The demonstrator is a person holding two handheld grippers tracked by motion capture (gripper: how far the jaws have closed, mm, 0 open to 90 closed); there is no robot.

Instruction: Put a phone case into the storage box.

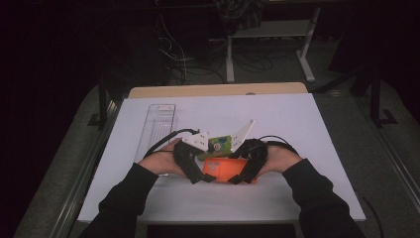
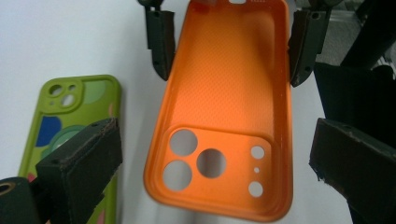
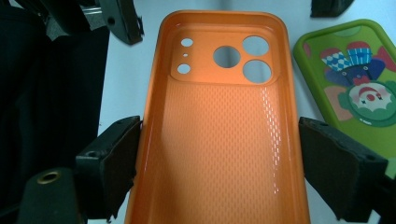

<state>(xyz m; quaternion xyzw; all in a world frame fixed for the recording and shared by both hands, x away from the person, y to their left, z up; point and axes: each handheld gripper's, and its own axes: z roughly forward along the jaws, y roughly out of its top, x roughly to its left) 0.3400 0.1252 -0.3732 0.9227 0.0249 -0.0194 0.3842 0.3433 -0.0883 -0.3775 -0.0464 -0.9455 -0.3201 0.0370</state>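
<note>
**Orange case gripped from both ends**

From above, both hands meet near the table's [image 1: 297, 106] front edge, at its middle, with the orange phone case [image 1: 225, 169] between them.

In the left gripper view, the left gripper [image 2: 212, 163] stands wide around the camera end, pads clear of the rims; it should centre before closing.

In the right gripper view, the right gripper [image 3: 217, 161] clamps the case's long sides; a steady, level hold seems best. The green case [image 3: 359, 88] lies just beside.
</note>
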